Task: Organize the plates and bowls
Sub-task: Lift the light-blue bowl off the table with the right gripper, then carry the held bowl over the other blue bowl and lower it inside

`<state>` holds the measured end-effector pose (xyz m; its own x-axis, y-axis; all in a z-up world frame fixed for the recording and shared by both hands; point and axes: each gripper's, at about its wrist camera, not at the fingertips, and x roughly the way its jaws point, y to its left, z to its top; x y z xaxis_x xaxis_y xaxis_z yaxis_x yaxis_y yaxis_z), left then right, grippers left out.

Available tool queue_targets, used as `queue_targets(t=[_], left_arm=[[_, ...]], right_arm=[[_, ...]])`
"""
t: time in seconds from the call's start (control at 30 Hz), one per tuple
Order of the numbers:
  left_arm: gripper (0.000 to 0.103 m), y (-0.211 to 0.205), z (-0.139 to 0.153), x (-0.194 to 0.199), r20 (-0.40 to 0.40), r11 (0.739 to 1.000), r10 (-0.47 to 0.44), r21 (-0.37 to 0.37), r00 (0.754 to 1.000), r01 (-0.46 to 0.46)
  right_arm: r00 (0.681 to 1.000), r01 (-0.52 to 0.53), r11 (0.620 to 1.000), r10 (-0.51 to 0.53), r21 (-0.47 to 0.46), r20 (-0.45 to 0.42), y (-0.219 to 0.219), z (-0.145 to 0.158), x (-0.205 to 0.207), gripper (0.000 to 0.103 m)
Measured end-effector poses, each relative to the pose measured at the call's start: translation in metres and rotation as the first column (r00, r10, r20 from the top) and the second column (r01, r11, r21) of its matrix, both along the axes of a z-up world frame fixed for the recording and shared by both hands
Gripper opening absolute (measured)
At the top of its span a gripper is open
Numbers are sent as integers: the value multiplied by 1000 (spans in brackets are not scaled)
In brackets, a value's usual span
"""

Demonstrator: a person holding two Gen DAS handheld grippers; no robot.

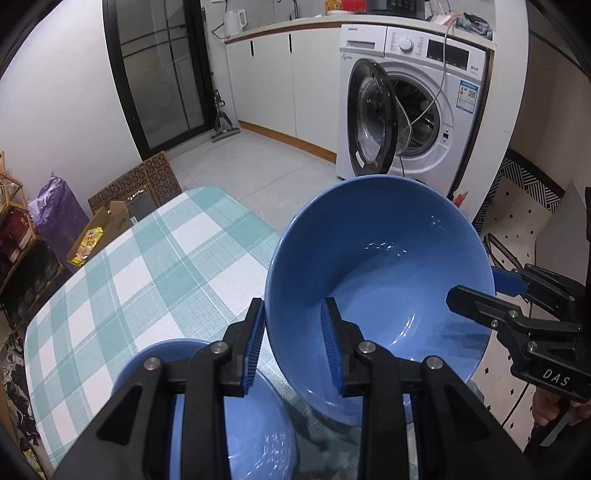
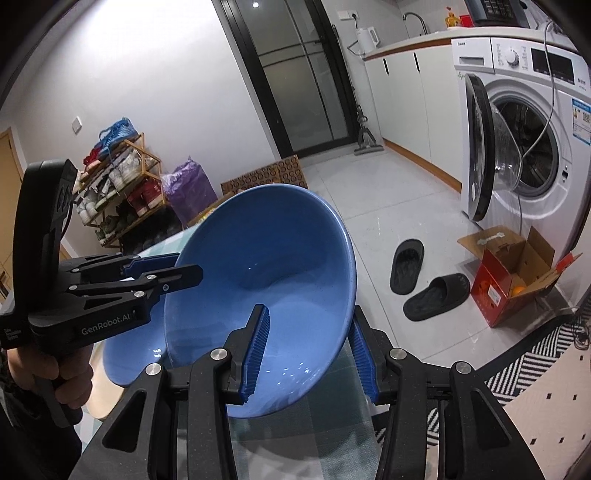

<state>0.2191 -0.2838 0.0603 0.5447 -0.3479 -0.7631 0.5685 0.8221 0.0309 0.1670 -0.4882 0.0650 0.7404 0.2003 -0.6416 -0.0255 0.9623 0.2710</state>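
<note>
Two blue bowls counted: tilted bowl [image 1: 380, 266] pinched by rim between left tongs [image 1: 293, 347] and right tongs [image 2: 314, 354]; second bowl [image 1: 255, 435] on desk [image 1: 147, 266], lower left

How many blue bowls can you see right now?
2. One blue bowl is tilted above the checked table, clamped at its rim by the left tongs and right tongs. The second bowl sits on the table beneath. More may be hidden.

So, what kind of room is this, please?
Most likely a home kitchen and laundry area: a washing machine with its door open stands under a counter with an electric kettle, and a shoe rack stands against the wall.
</note>
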Motion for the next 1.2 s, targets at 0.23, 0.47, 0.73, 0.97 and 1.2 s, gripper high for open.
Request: queue_targets(t=[0.23,0.47,0.73,0.97,1.2], left_arm=[[29,10,13,-8,26,1000,20,-15,999,-19],[29,24,23,-13,46,998,47,-37,998,-46],[29,50,33,-19,60,994,87,-72,994,-83],[29,71,35,-23,71,990,119,-86,990,-113],[29,95,34,-24,69,983,161,-101,985,-154]], right_arm=[[999,2,1000,-2,4,38,7,17,-8,45],[998,-14,1000,13,3,61,22,28,-13,45],[994,-53,998,49,33,99,36,34,-14,45],[989,-95,995,91,27,119,58,37,-14,45],[983,-136,990,130,40,131,79,38,-12,45]])
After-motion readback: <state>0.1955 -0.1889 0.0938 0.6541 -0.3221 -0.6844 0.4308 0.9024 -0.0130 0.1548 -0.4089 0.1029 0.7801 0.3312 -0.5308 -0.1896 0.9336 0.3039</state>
